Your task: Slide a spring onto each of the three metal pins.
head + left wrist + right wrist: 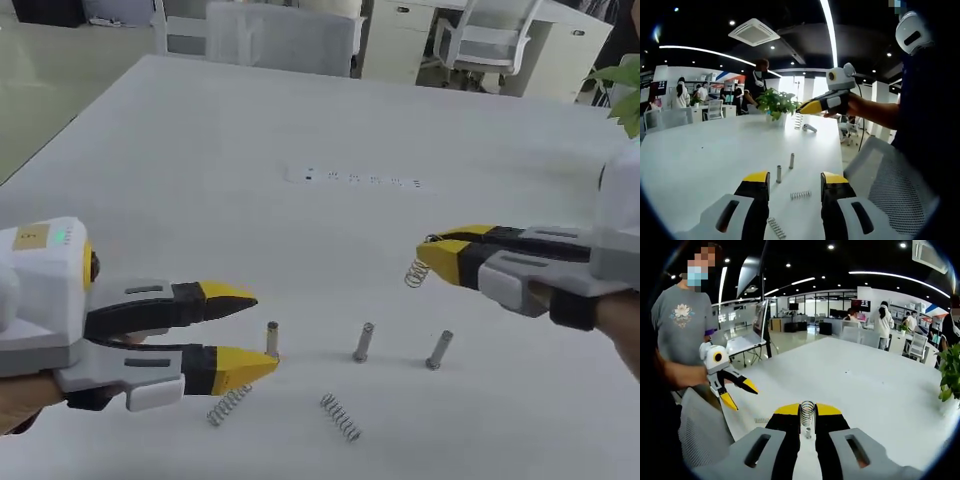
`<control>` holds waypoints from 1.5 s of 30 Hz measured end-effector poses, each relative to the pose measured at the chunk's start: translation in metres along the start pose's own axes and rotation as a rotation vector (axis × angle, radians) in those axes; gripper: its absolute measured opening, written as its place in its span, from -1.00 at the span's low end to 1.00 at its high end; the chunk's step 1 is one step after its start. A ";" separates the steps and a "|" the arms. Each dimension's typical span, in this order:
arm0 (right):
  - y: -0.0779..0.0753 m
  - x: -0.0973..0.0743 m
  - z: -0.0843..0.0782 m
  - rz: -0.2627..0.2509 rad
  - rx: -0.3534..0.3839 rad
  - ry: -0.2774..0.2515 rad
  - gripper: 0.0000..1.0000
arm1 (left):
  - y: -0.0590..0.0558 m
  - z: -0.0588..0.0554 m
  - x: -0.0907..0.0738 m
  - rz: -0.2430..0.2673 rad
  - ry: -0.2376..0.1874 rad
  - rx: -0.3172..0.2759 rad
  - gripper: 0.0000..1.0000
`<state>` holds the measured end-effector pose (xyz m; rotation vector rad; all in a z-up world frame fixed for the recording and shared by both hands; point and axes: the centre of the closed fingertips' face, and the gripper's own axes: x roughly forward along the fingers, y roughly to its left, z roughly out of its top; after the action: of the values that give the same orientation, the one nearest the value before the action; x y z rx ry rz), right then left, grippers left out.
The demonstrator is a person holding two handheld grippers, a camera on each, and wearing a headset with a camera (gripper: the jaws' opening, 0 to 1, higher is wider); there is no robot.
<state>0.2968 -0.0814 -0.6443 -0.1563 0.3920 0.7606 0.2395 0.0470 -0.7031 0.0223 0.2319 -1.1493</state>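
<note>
Three short metal pins point(272, 338) point(364, 341) point(438, 349) stand upright in a row on the white table point(300, 130), all bare. My right gripper point(428, 250) hovers above and behind the row, shut on a small spring point(417, 271) that hangs from its tips. In the right gripper view that spring point(807, 412) sits upright between the yellow tips, with a pin point(808, 431) just below it. My left gripper point(256, 333) is open beside the leftmost pin, holding nothing. Two loose springs point(229, 404) point(340, 416) lie in front of the pins.
In the left gripper view a potted plant point(776, 103) stands at the table's far end, and chairs point(670, 119) line the edges. A faint row of small marks point(350, 179) runs across mid-table. People stand in the background office.
</note>
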 end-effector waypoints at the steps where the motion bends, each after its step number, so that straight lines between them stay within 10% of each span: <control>1: -0.004 -0.001 -0.001 -0.010 0.002 -0.001 -0.86 | 0.000 -0.001 -0.001 0.001 0.002 -0.002 -0.29; 24: -0.055 0.020 -0.087 -0.114 0.024 0.142 -0.86 | 0.003 -0.007 -0.012 0.044 -0.008 -0.032 -0.20; 45: -0.064 0.028 -0.101 -0.109 0.072 0.116 -0.86 | 0.004 -0.009 -0.012 0.045 0.010 -0.033 -0.23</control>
<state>0.3305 -0.1379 -0.7481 -0.1530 0.5166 0.6312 0.2373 0.0603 -0.7096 0.0042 0.2574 -1.1007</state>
